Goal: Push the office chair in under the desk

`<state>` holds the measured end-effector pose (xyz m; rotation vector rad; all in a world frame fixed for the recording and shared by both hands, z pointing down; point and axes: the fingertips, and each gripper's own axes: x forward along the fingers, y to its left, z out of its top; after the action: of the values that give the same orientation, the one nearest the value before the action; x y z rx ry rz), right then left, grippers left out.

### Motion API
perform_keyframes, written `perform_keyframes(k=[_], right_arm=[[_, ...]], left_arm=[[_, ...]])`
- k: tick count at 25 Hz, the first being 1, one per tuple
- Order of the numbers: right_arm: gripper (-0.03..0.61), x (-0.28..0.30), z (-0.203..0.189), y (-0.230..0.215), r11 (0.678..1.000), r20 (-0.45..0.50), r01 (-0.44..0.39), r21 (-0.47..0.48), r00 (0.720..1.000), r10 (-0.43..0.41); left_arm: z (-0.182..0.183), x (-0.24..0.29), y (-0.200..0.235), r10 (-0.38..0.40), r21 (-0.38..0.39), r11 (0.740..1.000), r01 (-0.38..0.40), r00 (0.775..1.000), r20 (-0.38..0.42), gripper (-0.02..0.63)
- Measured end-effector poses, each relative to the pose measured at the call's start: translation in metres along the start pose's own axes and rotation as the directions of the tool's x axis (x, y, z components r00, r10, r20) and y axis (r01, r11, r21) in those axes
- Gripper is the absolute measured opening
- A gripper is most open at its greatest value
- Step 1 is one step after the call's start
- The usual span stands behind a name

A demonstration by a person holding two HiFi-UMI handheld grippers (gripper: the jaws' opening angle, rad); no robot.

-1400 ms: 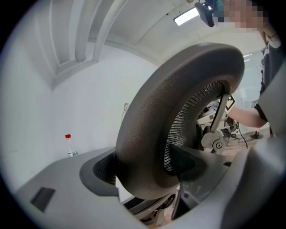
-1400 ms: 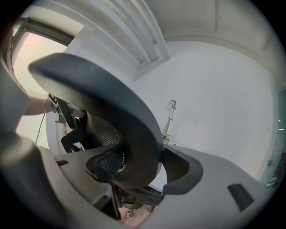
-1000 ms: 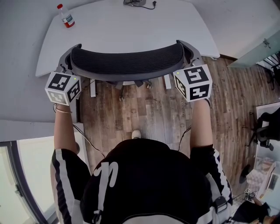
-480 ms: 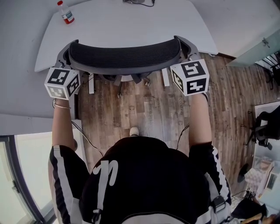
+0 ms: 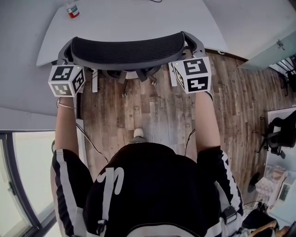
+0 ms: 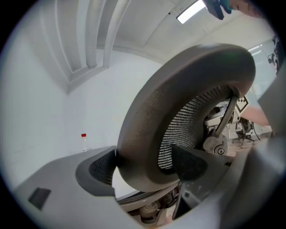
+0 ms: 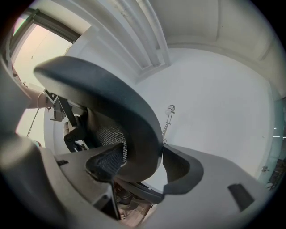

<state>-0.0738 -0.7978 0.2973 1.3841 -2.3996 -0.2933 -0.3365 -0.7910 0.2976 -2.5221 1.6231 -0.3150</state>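
In the head view the office chair's black mesh backrest [image 5: 125, 48] stands at the edge of the white desk [image 5: 134, 21], its seat hidden beneath the desktop. My left gripper [image 5: 69, 65] is shut on the left end of the backrest frame. My right gripper [image 5: 185, 53] is shut on the right end. In the left gripper view the thick dark rim of the backrest [image 6: 147, 134] fills the space between the two fingers [image 6: 96, 172]. The right gripper view shows the same rim [image 7: 134, 120] clamped between its fingers [image 7: 181, 172].
A small red-capped bottle [image 5: 71, 10] stands on the desk's far left, also seen as a bottle [image 6: 83, 142] in the left gripper view. Wooden floor [image 5: 152, 111] lies between me and the chair. Another dark chair [image 5: 280, 134] stands at the right; a window [image 5: 18, 185] lies left.
The chair and both grippers have moved forward toward the desk; the backrest now sits closer to the desk's edge. Both grips are unchanged.
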Motion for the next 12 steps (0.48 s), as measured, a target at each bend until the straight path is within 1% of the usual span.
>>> perform_keyframes(k=[2, 4, 6, 9, 12], right_arm=[[0.272, -0.004, -0.004, 0.001, 1.0, 0.001, 0.009, -0.002, 1.0, -0.009], [0.272, -0.009, -0.007, 0.001, 0.999, 0.016, 0.023, 0.024, 1.0, -0.023], [0.272, -0.016, -0.008, 0.0, 0.998, 0.042, 0.042, 0.049, 0.998, -0.044], [0.272, -0.029, -0.007, 0.001, 0.996, 0.074, 0.06, 0.061, 0.995, -0.064], [0.272, -0.046, -0.002, 0.002, 0.996, 0.101, 0.059, 0.069, 0.993, -0.066]], left_arm=[[0.0, -0.005, -0.001, 0.048, 0.003, 0.999, -0.048, 0.999, 0.006, 0.371], [-0.001, -0.011, -0.003, 0.102, 0.018, 0.995, -0.102, 0.995, 0.005, 0.37], [-0.001, -0.015, -0.006, 0.138, 0.021, 0.99, -0.138, 0.99, 0.008, 0.37], [0.003, -0.025, -0.012, 0.166, 0.013, 0.986, -0.166, 0.986, 0.03, 0.351], [0.01, -0.037, -0.026, 0.185, 0.011, 0.983, -0.185, 0.981, 0.052, 0.345]])
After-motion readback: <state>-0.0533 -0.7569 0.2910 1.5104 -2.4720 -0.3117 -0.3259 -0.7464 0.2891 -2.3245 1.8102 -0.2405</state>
